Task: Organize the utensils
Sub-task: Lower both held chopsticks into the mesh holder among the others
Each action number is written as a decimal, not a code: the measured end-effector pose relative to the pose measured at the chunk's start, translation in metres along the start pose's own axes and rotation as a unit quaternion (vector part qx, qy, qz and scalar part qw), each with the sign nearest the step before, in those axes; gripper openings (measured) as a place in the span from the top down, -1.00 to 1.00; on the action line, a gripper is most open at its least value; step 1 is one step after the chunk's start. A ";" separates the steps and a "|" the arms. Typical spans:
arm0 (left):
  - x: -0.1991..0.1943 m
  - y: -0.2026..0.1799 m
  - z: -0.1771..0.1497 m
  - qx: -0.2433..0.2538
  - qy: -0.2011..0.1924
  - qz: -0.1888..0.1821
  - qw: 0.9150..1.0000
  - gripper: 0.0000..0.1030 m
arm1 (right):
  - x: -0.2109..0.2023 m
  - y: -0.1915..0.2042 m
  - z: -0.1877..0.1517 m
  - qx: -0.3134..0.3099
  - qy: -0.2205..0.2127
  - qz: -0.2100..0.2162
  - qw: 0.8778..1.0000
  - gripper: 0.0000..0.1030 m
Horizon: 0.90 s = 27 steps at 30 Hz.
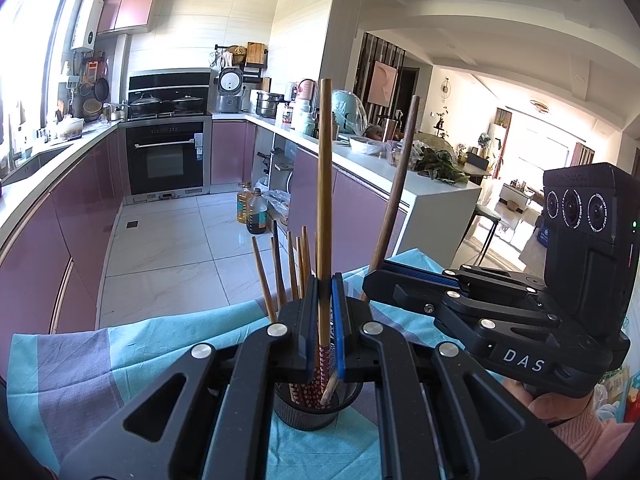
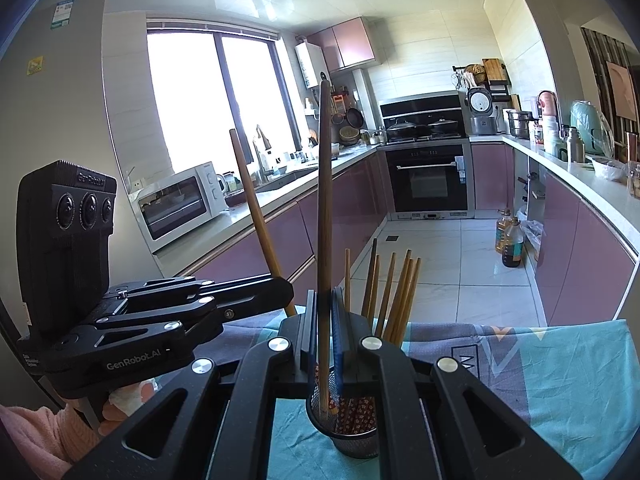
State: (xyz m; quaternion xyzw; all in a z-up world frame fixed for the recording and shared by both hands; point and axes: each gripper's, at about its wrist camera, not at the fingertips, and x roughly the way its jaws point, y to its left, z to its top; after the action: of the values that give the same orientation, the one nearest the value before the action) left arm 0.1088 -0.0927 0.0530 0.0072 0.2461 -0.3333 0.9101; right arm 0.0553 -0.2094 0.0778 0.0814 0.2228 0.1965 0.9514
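Left tool (image 1: 325,312) has its jaws clamped on a lighter wooden chopstick (image 1: 324,200), standing upright with its lower end down in the black mesh cup (image 1: 316,408). That cup sits on the teal cloth (image 1: 100,360) over the counter and has a bunch of other chopsticks (image 1: 292,268) fanned out in it. Just to the right, the right tool (image 2: 325,320) is pinched on a darker chopstick (image 2: 325,200), also upright with its tip inside the same cup.
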 end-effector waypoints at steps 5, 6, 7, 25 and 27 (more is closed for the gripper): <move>0.000 -0.002 0.000 0.001 0.003 0.000 1.000 0.86 | 0.003 -0.001 0.000 0.000 0.001 -0.001 1.000 0.89; 0.000 -0.002 0.001 0.001 0.004 0.000 1.000 0.86 | 0.003 -0.001 0.000 0.001 0.002 -0.001 1.000 0.89; -0.001 -0.002 0.001 0.001 0.005 0.000 1.000 0.86 | 0.005 -0.002 -0.001 0.002 0.003 -0.002 1.000 0.89; 0.001 -0.003 0.007 -0.001 0.019 0.005 1.000 0.86 | 0.019 -0.004 -0.004 0.009 0.014 -0.007 1.000 0.89; 0.002 -0.003 0.007 -0.001 0.021 0.005 1.000 0.86 | 0.021 -0.006 -0.004 0.011 0.016 -0.008 1.000 0.89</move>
State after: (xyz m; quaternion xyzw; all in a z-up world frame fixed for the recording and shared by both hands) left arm 0.1115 -0.0971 0.0591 0.0143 0.2654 -0.3280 0.9065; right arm 0.0724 -0.2059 0.0643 0.0871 0.2409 0.1877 0.9482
